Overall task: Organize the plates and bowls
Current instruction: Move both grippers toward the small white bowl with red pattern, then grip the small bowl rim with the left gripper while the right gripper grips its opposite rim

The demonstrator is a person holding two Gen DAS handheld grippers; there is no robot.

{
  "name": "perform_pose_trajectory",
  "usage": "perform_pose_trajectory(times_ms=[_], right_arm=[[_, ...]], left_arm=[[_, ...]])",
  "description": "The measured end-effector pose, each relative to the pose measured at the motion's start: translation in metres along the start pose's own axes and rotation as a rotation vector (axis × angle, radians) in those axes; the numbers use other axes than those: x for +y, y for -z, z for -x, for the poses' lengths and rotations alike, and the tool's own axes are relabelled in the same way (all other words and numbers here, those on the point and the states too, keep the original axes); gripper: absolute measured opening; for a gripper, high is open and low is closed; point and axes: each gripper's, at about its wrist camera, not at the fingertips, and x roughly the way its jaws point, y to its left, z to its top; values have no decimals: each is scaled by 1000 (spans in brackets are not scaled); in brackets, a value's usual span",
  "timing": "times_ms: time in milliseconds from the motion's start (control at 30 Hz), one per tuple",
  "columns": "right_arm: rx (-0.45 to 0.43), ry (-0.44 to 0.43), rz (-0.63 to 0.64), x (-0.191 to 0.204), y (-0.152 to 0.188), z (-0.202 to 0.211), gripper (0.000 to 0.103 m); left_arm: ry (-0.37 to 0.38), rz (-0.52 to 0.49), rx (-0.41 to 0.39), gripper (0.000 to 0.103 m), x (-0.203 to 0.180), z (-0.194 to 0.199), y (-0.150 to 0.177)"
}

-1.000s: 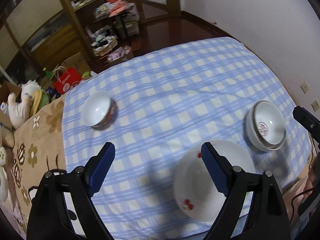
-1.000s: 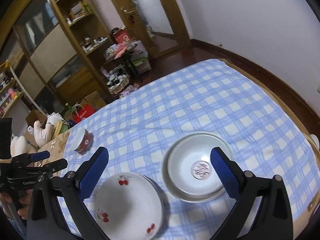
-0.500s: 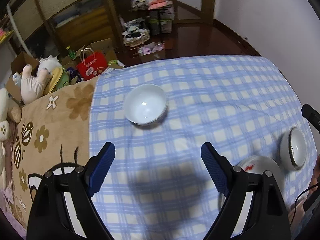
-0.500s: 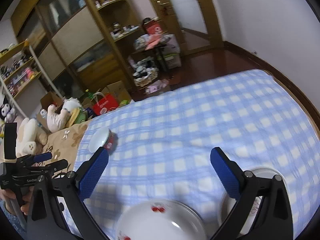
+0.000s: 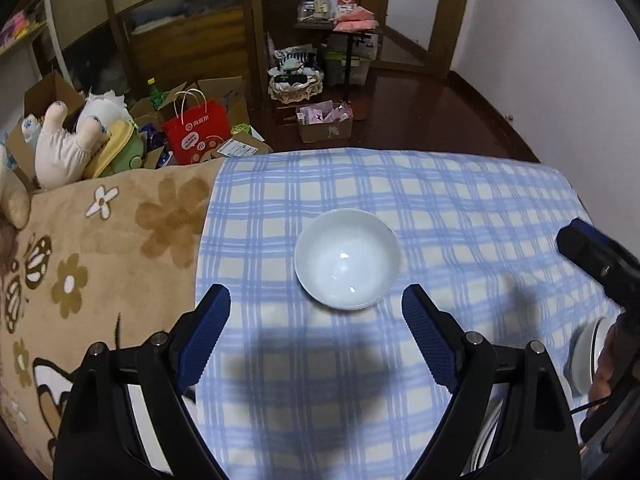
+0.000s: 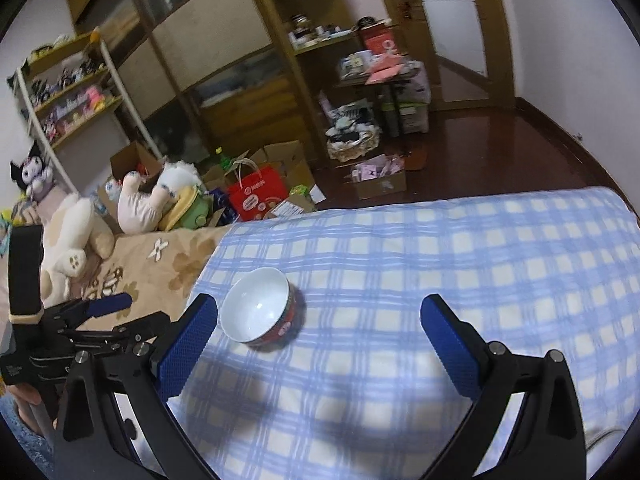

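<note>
A small bowl [image 5: 347, 259], white inside and red-patterned outside, stands upright on the blue checked cloth [image 5: 440, 208] near its left edge. My left gripper [image 5: 316, 312] hangs open just short of it, the bowl centred ahead of the gap between the blue pads. The right wrist view shows the same bowl [image 6: 262, 308] close to the left pad of my right gripper [image 6: 320, 318], which is open and empty. At the right edge of the left wrist view a white bowl's rim [image 5: 584, 360] peeks out behind the right gripper's body.
A brown flowered blanket [image 5: 100, 248] covers the bed left of the cloth. Beyond the bed's far edge lie plush toys [image 5: 68, 144], a red paper bag [image 5: 196, 132], cardboard boxes and wooden shelving [image 6: 256, 80]. A white wall runs along the right.
Both grippers swung left across the cloth. The small bowl came from the far left to straight ahead of the left gripper. The cherry plate and the stacked bowl slid out of view to the right.
</note>
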Motion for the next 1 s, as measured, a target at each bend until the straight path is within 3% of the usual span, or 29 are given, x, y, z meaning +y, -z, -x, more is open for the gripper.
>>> perform_pose_trajectory(times_ms=[333, 467, 533, 633, 800, 833, 900, 967, 1000], right_arm=[[97, 1, 27, 10, -1, -77, 102], [158, -16, 15, 11, 3, -109, 95], [187, -26, 0, 10, 6, -121, 84], [243, -58, -35, 8, 11, -139, 72], [318, -79, -56, 7, 18, -161, 43], [333, -90, -60, 6, 20, -164, 34], [346, -113, -66, 7, 22, -166, 30], [353, -125, -65, 8, 24, -166, 27], [356, -133, -61, 9, 24, -167, 18]], left_arm=[[10, 39, 76, 86, 22, -75, -10], [5, 41, 113, 86, 23, -101, -9], [9, 47, 128, 86, 23, -112, -8], [12, 56, 157, 73, 24, -126, -6], [44, 103, 226, 29, 26, -146, -3], [55, 114, 241, 28, 26, -150, -1], [73, 133, 257, 17, 27, -155, 1], [76, 124, 257, 14, 23, -156, 3], [64, 109, 246, 14, 20, -154, 3]])
